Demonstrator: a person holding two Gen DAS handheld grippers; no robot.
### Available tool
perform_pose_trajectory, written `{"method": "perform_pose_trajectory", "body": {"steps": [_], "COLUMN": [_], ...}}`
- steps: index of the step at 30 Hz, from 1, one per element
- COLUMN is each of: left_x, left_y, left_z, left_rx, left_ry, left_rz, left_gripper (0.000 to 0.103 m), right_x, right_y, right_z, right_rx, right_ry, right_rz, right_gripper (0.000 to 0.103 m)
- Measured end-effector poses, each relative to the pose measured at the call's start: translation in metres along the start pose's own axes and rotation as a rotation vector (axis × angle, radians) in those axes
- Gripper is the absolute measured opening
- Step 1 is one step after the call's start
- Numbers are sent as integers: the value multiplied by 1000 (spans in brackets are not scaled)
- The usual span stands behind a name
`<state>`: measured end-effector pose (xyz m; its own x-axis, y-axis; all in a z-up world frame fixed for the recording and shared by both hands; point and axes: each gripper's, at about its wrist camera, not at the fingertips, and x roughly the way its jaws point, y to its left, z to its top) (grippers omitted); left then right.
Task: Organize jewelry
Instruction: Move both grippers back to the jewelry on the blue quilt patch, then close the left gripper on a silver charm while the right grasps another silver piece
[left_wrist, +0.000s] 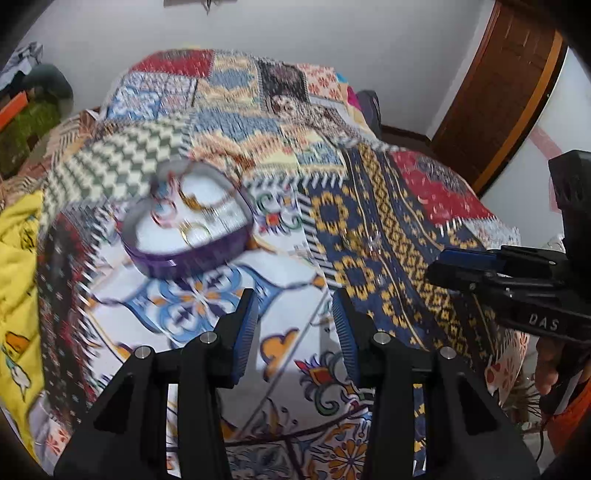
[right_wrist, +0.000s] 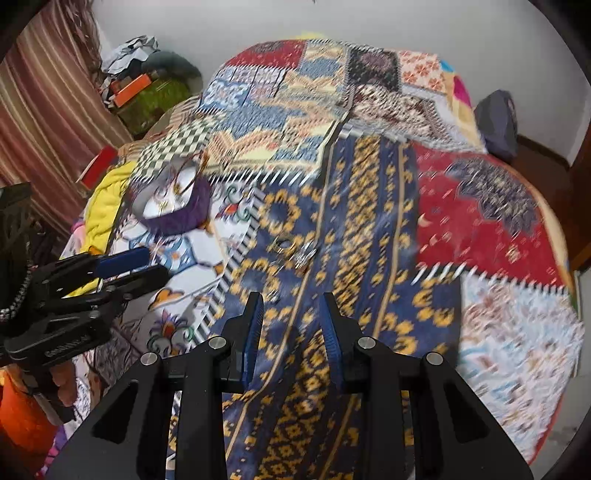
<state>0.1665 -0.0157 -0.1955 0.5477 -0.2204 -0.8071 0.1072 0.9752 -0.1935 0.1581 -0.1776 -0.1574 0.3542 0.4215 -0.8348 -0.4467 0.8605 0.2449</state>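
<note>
A purple heart-shaped box (left_wrist: 186, 229) sits open on the patchwork bedspread (left_wrist: 369, 229), at about ten o'clock from the left gripper (left_wrist: 295, 332). Several pieces already lie on its white lining: gold chains or bangles and a few thin rings, blurred too much to count. That part of the sorting looks done. Left over, as far as can be seen, is a small silvery cluster (right_wrist: 295, 254) lying loose on the blue-and-gold patch, at about twelve o'clock from the right gripper (right_wrist: 291, 332) and well apart from the box, which sits at ten o'clock in that view; whether it is earrings or a chain I cannot tell. Both grippers are partly spread with nothing between their blue pads, and both hover over the cloth without touching jewelry. Judging by this, the task is past its middle: the loose cluster needs picking up and carrying to the box, and no lid is in view.
</note>
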Motion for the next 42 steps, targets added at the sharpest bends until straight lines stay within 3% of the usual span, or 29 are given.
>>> {"method": "perform_pose_trajectory", "body": {"steps": [10,16,18,30,37,42], "left_x": [11,15,17,31,51,68], "left_y": [-9,-13,-13,-25,-44,-60], "left_z": [-7,-7,-6,8,20,25], "left_rx": [34,68,63,71,85,98], "left_ry": [19,19,23,56,98,130], "left_rz": [-8,1,-2,-55,-139,-147], "left_gripper": [41,41,41,41,24,24], "right_x": [44,52,52,16,-11,-16], "right_y": [13,18,17,-5,-29,-40], "right_z": [-2,-1,-2,2,9,12], "right_rx": [-26,-77,-75,-6,44,71], "right_ry": [66,67,64,-35,-101,-119], "right_rz": [33,13,15,-3,-34,-43], "right_gripper": [27,10,10,10,10,10]}}
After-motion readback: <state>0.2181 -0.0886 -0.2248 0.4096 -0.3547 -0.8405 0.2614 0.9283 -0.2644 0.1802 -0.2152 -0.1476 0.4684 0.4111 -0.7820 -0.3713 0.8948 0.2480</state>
